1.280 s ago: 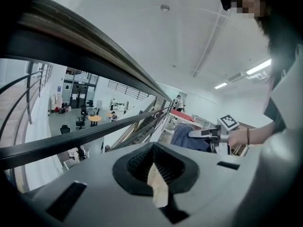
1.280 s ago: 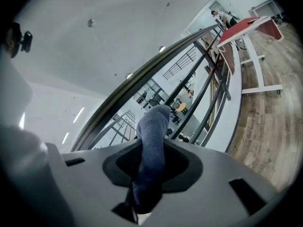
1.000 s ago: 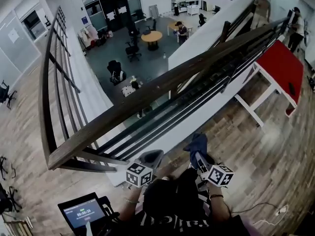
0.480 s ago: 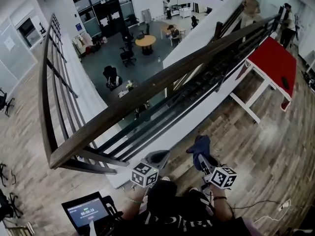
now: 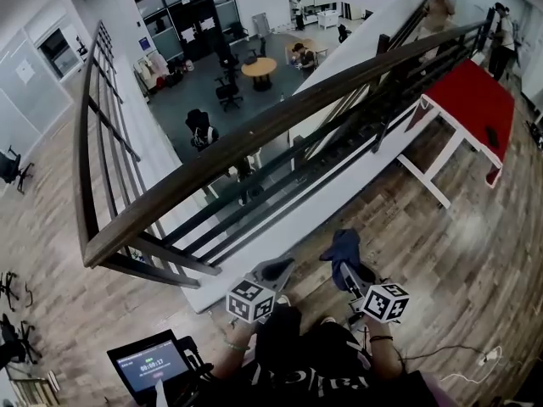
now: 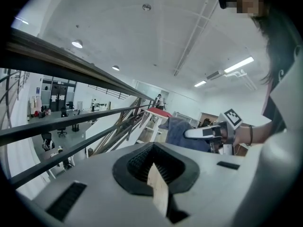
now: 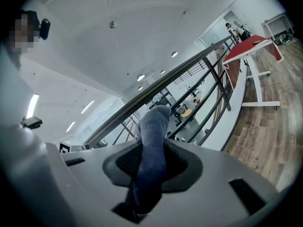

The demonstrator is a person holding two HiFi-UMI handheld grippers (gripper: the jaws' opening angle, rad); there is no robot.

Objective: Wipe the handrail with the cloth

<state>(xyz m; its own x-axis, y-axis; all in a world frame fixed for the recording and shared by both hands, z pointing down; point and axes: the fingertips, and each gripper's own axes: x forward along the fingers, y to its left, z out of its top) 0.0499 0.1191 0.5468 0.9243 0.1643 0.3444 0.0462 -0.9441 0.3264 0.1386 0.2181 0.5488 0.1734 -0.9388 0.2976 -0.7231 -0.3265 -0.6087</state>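
Left gripper [image 5: 273, 270]: held low in front of the torso, jaws drawn together with nothing between them. Right gripper [image 5: 343, 270]: just beside it, jaws clamped on a blue cloth [image 5: 343, 246]. Both forearms reach forward.

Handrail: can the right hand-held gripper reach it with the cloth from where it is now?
Probably yes. The right hand-held gripper holds the cloth below and short of the handrail, with only open air between them; nothing seems to block a lift up and forward onto the rail.
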